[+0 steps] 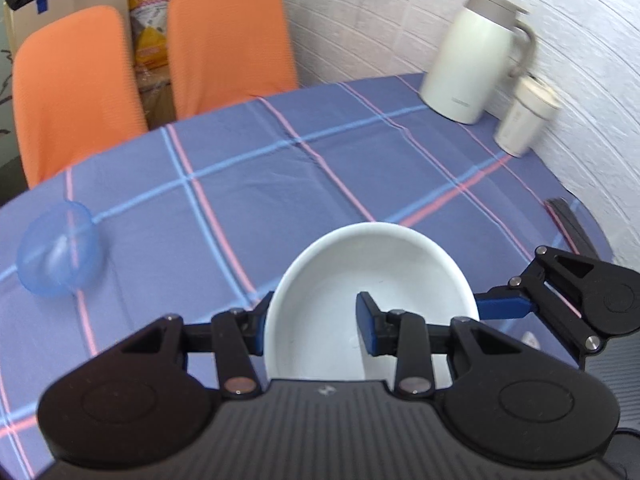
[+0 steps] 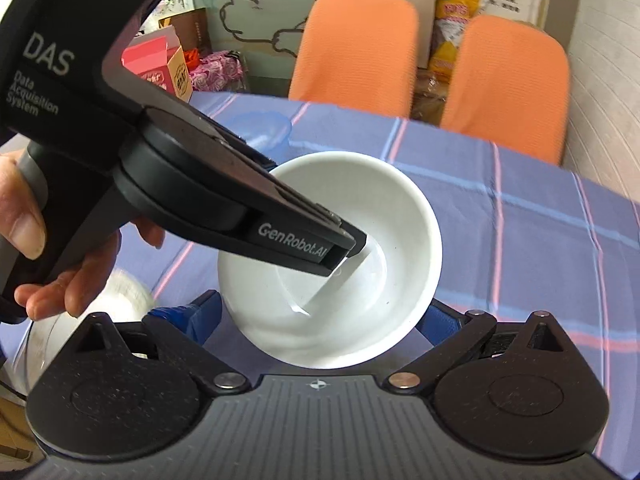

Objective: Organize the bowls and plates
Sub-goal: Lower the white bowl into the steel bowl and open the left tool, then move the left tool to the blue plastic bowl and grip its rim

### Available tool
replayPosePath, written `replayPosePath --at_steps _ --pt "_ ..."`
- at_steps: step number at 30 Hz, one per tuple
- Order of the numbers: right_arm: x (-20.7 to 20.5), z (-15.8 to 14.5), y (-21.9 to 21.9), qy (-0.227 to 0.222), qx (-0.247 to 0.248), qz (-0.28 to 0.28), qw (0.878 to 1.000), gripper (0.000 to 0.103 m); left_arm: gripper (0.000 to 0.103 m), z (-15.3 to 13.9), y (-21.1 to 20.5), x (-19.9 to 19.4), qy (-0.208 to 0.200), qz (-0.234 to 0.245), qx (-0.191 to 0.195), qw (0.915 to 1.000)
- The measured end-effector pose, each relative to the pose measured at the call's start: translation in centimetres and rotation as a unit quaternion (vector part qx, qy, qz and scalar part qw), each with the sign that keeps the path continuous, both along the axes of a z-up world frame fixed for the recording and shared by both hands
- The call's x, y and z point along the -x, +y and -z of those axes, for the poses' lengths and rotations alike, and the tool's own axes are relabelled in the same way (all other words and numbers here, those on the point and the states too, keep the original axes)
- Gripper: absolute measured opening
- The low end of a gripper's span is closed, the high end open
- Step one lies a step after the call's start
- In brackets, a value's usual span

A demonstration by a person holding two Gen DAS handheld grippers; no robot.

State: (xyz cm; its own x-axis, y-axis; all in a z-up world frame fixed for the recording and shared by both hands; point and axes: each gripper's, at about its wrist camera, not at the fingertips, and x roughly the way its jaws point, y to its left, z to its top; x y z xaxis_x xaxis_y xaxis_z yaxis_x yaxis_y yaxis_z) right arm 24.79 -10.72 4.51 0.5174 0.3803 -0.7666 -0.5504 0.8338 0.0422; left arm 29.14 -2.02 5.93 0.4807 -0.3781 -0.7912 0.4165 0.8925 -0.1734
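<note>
Left wrist view
Left gripper (image 1: 314,320): nearest the lens; jaws pressed close on the near rim of the white bowl (image 1: 372,276), one pad outside the wall, one inside.
White bowl: upright, hollow facing up, apparently held clear of the checked tablecloth (image 1: 280,168).
Right gripper (image 1: 560,300): at the right edge; one blue finger (image 1: 500,306) reaches the bowl's outer wall, its partner is hidden.
Blue translucent bowl (image 1: 60,252): on the cloth, well apart to the left; a likely nesting partner.
Thermos jug (image 1: 472,56) and tumbler (image 1: 524,120): at the far right by the wall, off the path.

Right wrist view
Right gripper (image 2: 316,320): jaws spread wide, a blue finger on either side of the white bowl (image 2: 360,208); whether the pads press it cannot be told.
Left gripper (image 2: 348,252): enters from upper left in a person's hand (image 2: 60,280), tip dipping inside the bowl.
Blue translucent bowl (image 2: 260,128): just beyond, partly hidden.

Technique
Carry: keep the rim level and move both hands as one, so that the narrow pinch does not twist.
Placement: lower squarely, then free the pinch last.
</note>
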Motion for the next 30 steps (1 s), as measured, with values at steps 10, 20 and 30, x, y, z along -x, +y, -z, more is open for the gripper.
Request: replayPosePath --at_steps 10,20,30 --pt "5.7 2.5 -3.9 0.033 0.004 0.037 0.999 0.09 0.035 4.0 -4.1 4.1 0.03 0.024 -0.016 0.9991" --pt "4.0 4.2 -4.2 0.043 -0.016 0.038 0.998 0.089 0.049 4.9 -4.0 3.3 0.029 0.021 0.0 0.9994" --pt "5.7 2.8 -7.1 -0.005 -0.026 0.074 0.997 0.089 0.069 0.7 -1.7 5.1 -0.059 0.009 0.005 0.9982"
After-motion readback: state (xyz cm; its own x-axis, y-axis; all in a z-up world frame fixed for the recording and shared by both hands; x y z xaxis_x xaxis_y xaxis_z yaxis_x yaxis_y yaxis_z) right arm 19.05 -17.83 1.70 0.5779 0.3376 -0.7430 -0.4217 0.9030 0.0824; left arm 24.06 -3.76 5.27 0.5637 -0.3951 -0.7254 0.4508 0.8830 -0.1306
